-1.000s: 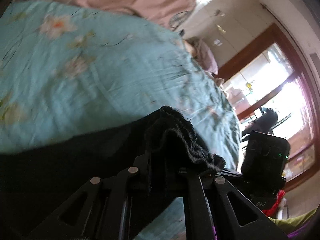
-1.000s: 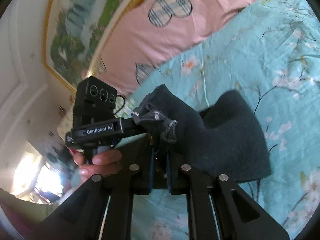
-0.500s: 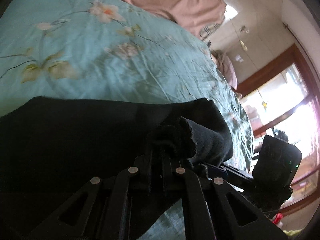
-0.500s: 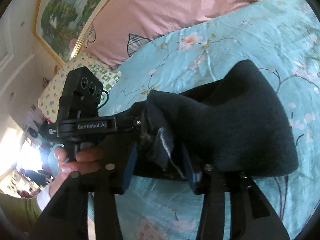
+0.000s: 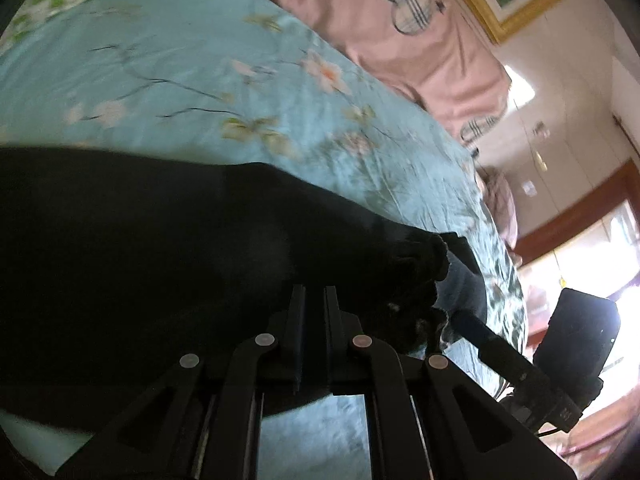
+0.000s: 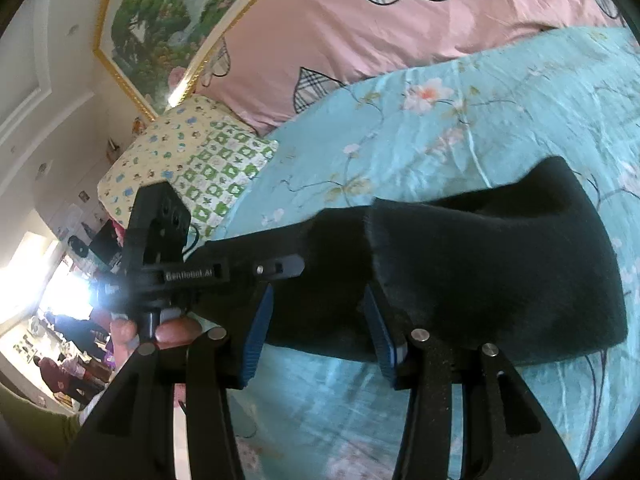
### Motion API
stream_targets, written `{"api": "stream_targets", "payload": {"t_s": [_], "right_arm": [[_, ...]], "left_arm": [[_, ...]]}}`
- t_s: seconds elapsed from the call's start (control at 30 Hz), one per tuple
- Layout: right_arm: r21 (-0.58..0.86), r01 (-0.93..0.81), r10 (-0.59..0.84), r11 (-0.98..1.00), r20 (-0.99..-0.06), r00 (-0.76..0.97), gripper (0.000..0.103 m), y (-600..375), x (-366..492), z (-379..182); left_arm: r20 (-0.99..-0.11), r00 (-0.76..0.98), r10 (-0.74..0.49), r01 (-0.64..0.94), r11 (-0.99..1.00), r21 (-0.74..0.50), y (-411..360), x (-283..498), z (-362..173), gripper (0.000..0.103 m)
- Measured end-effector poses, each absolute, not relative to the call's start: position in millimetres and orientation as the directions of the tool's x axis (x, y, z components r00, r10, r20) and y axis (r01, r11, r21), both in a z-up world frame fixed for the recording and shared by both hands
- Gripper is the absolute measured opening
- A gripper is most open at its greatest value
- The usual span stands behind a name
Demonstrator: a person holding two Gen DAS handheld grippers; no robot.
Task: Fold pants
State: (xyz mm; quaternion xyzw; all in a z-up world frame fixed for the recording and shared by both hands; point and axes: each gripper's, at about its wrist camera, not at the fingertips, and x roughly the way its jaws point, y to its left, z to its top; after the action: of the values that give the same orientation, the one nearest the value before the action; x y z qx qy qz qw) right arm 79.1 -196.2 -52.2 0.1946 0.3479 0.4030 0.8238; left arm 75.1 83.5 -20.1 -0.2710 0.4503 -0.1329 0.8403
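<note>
The black pants point(image 5: 160, 240) lie folded over on the teal floral bedspread point(image 5: 200, 80); they also show in the right wrist view point(image 6: 480, 272). My left gripper point(image 5: 314, 312) has its fingers nearly together with a narrow gap over the dark cloth; whether cloth is pinched is unclear. My right gripper point(image 6: 316, 320) is open, its blue pads point(image 6: 256, 328) wide apart at the pants' near edge, holding nothing. The left gripper's body point(image 6: 180, 272) and the hand holding it show in the right wrist view; the right gripper's body point(image 5: 576, 352) shows in the left wrist view.
Pink pillows with plaid hearts point(image 6: 400, 20) lie along the bed's head. A green patterned pillow point(image 6: 192, 160) sits at the far left. A framed painting point(image 6: 160, 20) hangs on the wall. A bright doorway point(image 5: 600, 248) is beyond the bed.
Both grippers have lowered the pants' end onto the rest of the pants. The right gripper has opened and let go. The left gripper's fingers have parted slightly.
</note>
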Motion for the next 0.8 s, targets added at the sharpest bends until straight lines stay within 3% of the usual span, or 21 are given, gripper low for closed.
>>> {"api": "stream_targets", "payload": {"t_s": [0.23,0.3,0.6,0.8], "right_arm": [[0.585,-0.567,0.815,0.579,-0.413,0.407,0.051,-177.1,77.3,-42.0],[0.586,-0.575,0.821,0.571,-0.411,0.397,0.055,-171.1,77.6,-40.4],[0.566,-0.630,0.844,0.532,-0.412,0.343,0.056,-137.9,76.7,-31.8],[0.549,-0.662,0.855,0.510,-0.412,0.316,0.059,-115.9,75.1,-25.0]], "left_arm": [[-0.685,0.612,-0.395,-0.128,0.805,-0.579,114.6,31.9,-17.3,0.013],[-0.685,0.626,-0.372,-0.163,0.797,-0.582,124.2,18.9,-17.4,0.014],[-0.683,0.660,-0.313,-0.259,0.759,-0.598,154.7,-24.6,-18.8,0.014],[-0.680,0.677,-0.280,-0.308,0.732,-0.608,175.8,-50.3,-20.8,0.025]]}}
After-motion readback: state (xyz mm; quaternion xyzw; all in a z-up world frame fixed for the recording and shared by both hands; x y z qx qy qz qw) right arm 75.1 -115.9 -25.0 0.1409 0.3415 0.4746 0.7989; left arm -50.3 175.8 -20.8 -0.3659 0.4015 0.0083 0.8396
